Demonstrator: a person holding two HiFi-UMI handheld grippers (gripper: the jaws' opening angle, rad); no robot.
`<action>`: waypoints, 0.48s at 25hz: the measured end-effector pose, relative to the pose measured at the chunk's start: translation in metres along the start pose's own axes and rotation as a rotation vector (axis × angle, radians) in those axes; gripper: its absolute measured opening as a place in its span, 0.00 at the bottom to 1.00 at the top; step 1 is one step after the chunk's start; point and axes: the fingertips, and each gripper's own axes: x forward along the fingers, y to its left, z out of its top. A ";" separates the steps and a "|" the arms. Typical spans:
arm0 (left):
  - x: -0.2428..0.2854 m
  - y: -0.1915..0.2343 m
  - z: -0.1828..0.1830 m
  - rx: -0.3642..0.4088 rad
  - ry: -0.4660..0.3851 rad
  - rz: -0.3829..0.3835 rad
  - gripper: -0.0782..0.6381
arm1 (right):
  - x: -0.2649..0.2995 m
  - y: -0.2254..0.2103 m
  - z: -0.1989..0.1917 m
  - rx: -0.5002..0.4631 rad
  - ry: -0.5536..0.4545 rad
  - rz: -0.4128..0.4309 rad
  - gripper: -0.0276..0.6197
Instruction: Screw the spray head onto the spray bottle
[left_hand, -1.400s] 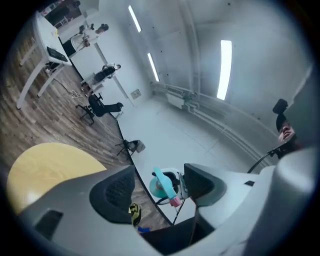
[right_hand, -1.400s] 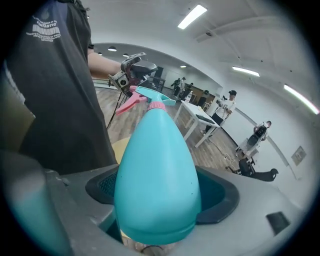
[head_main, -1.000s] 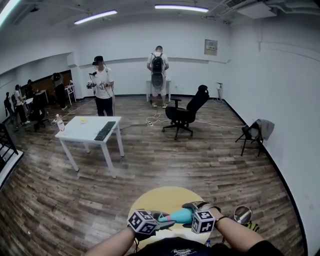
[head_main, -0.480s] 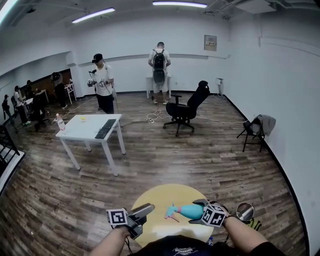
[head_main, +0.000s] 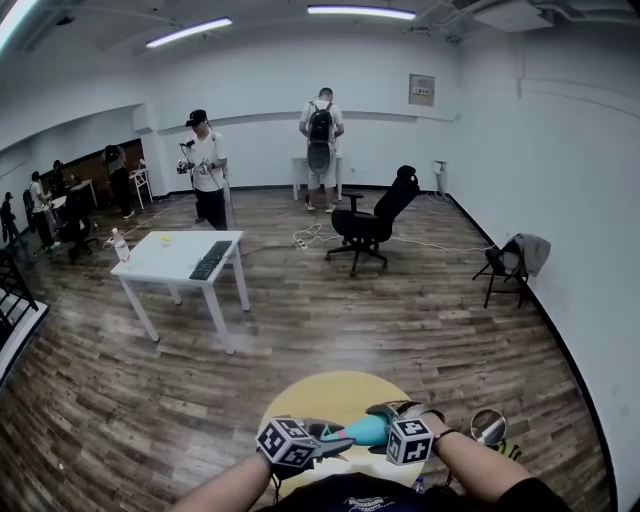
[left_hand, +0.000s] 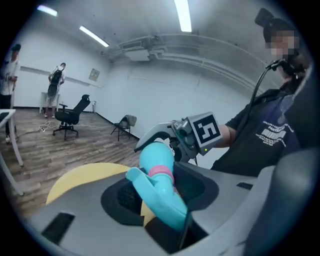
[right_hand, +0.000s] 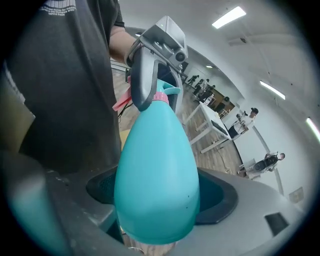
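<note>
Teal spray bottle (head_main: 364, 431) lies roughly level btwn both grippers in head view, over yellow round table (head_main: 330, 393); left gripper (head_main: 333, 441) at its neck end, right gripper (head_main: 385, 420) on its body. Left gripper view: jaws have just been closing, clamped on teal spray head (left_hand: 161, 196), pink collar (left_hand: 161, 172) just beyond. Right gripper view: jaws grip bottle's fat base, neck pointing away twd left gripper, head sitting at neck
</note>
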 end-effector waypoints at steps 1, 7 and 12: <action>0.001 -0.001 0.000 0.020 0.013 0.008 0.39 | 0.001 0.000 -0.001 -0.002 0.008 -0.002 0.72; -0.007 0.015 0.011 -0.244 -0.198 -0.041 0.40 | 0.002 -0.004 -0.002 0.104 -0.074 0.014 0.72; -0.072 0.056 0.018 -0.734 -0.671 -0.156 0.64 | -0.002 -0.006 -0.014 0.411 -0.234 -0.001 0.72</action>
